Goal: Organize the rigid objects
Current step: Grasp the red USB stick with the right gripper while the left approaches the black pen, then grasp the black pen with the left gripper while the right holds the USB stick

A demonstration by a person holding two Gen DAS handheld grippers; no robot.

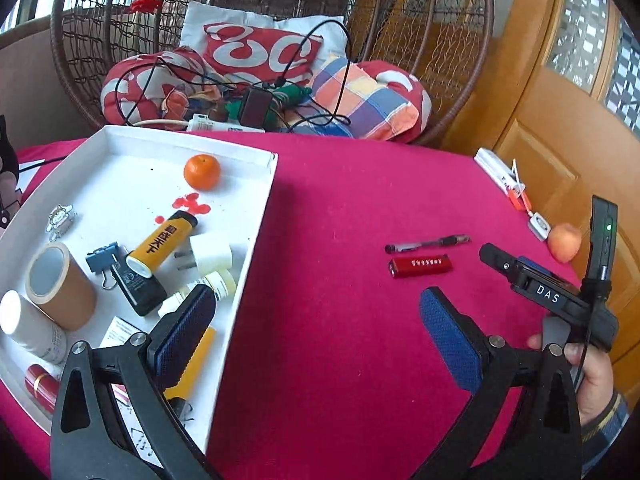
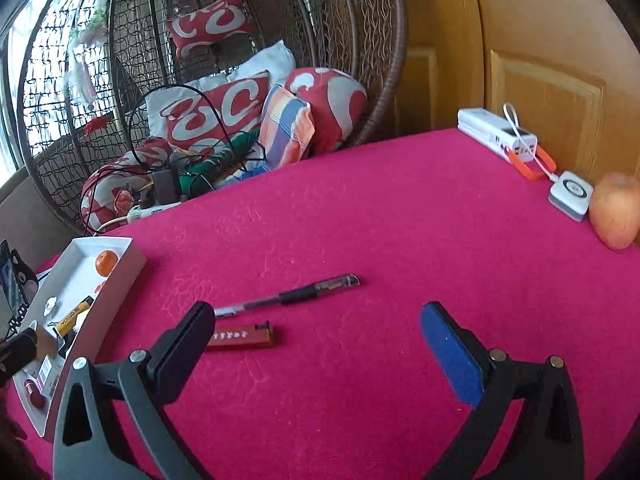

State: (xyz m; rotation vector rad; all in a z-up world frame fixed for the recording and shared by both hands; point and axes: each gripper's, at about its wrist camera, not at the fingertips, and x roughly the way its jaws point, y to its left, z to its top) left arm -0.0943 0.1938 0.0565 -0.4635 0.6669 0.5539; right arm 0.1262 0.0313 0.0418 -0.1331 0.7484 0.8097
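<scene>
Both the left gripper (image 1: 320, 320) and right gripper (image 2: 316, 336) have jaws apart, empty. I'd have the right straddle the flat red lighter (image 2: 242, 337) across its narrow sides, low against the pink-clothed counter (image 2: 400, 220), then carry it to the white cardboard tray (image 1: 256, 216).

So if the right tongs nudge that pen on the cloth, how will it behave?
The pen looks round-barrelled, so it would probably roll when pushed sideways. It looks slim and stiff, likely light. Its smooth clear end may slip, though the cloth should damp rolling.

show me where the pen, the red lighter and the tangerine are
pen (image 2: 296, 295): right wrist view, on its black grip.
red lighter (image 2: 244, 337): right wrist view, mid-body.
tangerine (image 1: 202, 172): left wrist view, centre of the fruit.
</scene>
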